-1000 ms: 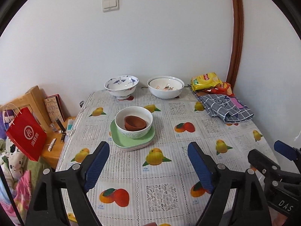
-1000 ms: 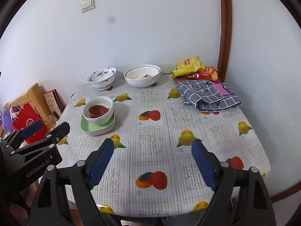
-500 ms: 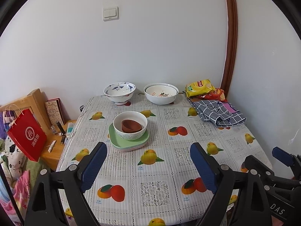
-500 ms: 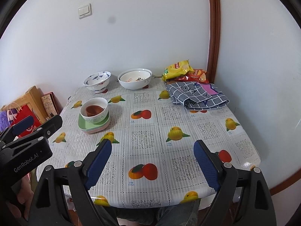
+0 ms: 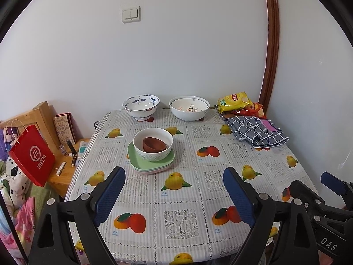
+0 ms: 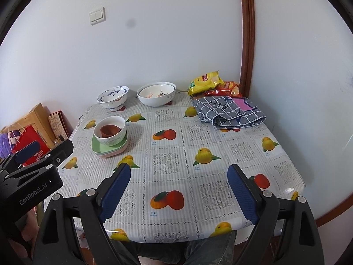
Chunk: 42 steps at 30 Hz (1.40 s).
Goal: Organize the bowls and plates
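Green square plates (image 5: 141, 162), stacked w/ a pinkish one at the bottom, sit left of centre on the bench (image 5: 176, 198), which is covered by a fruit-print cloth. On the stack stands a white bowl (image 5: 154, 152) w/ a small terracotta bowl (image 5: 153, 145) nested inside, tilted a bit. At the far edge, near the wall, two more bowls side by side: a blue-and-white footed bowl (image 5: 141, 106) on the left, and a wider white bowl w/ a floral print (image 5: 189, 108) on the right, apart from each other and well apart from the stack. Far right corner: yellow snack bag (image 5: 233, 101) w/ a red-orange bag (image 5: 253, 110) beside it, and just in front a folded grey checked cloth (image 5: 258, 132). Left tongs (image 5: 174, 196) hang over the near part of the bench, blue pads wide apart, nothing between them; they've just been opening a little more. Right tongs (image 6: 179, 195) likewise over the near edge, pads spread wide, gripping nothing. Both are well short of the plates and bowls. In the right wrist view the left tongs show at lower left, w/ part of a hand (image 6: 22, 236) below them. Beside the bench on the left: a red paper bag (image 5: 33, 156), a low wooden stand (image 5: 64, 176) w/ small bottles etc., patterned fabric lower down. Light switch (image 5: 131, 15) on the white wall, brown trim (image 5: 271, 44) at the corner.
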{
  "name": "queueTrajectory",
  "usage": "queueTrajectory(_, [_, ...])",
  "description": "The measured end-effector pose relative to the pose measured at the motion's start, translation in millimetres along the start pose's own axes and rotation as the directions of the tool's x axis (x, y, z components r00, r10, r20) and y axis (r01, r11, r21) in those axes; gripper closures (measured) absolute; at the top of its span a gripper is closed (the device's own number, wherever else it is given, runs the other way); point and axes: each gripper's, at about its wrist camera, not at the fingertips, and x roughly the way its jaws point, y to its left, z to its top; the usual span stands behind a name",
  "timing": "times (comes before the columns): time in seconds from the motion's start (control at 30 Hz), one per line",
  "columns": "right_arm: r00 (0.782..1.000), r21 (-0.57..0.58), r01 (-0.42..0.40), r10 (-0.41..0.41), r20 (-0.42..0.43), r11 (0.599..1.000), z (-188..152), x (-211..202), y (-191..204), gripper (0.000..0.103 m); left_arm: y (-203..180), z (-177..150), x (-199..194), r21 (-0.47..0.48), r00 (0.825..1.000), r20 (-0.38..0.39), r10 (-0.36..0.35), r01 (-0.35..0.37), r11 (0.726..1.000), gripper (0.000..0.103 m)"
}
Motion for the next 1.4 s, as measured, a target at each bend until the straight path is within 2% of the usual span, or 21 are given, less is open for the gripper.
queueTrajectory(1.4, [1.000, 0.012, -0.012, 0.012, 0.002, 1.000, 0.6, -1.2, -2.6, 0.014, 1.2, -3.3, 3.3, -0.003, 1.000, -0.015, -0.007, 0.007, 1.000, 0.013])
